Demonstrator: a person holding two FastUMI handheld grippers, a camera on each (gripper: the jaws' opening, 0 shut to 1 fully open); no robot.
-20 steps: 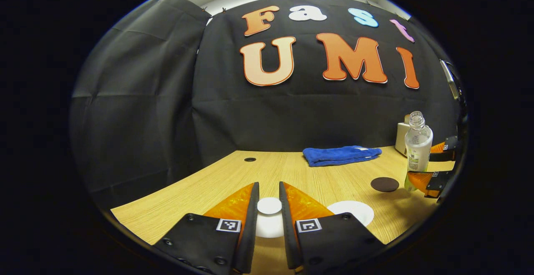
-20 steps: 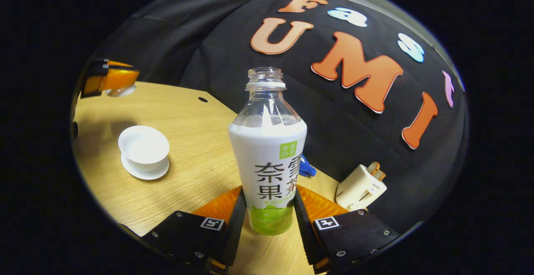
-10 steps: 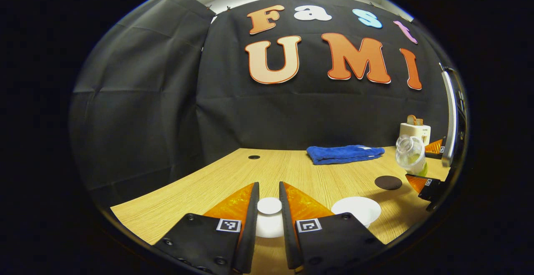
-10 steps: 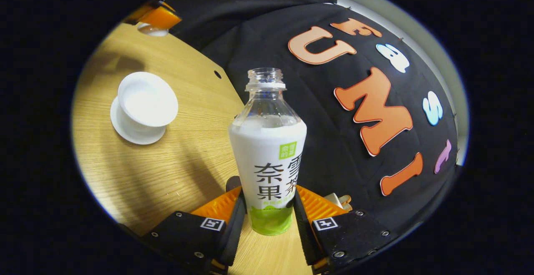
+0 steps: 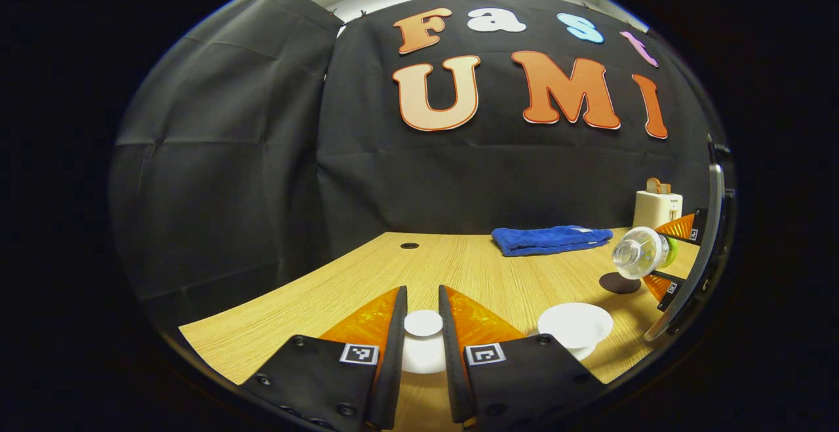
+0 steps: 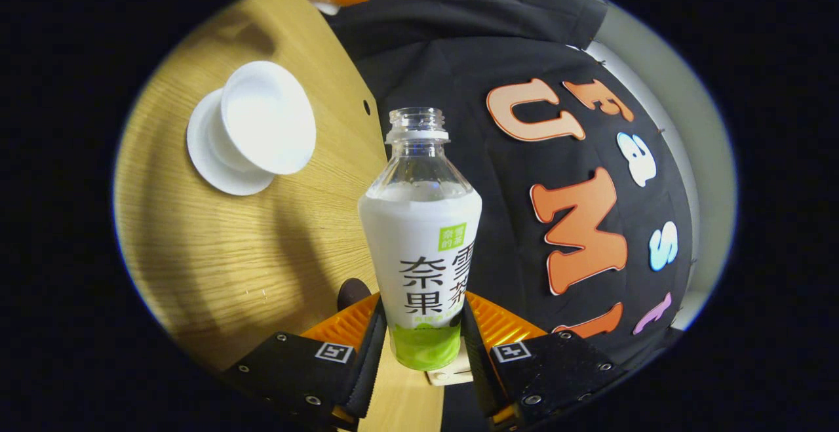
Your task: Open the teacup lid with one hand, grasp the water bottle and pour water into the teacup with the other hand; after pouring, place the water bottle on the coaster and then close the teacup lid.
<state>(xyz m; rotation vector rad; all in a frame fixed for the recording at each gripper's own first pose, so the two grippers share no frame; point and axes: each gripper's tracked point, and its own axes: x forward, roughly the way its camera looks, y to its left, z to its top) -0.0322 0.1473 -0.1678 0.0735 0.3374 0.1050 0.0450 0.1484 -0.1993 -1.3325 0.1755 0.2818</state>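
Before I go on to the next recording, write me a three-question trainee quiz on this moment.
1. True or false: the white teacup lid is back on the white teacup.
2. Which gripper grips the clear plastic water bottle? A left gripper B right gripper
3. Fill in: the dark round coaster lies on the ____ table.

Key: 1 false, the left gripper holds the lid away from the uncovered cup. 2 B. 3 wooden.
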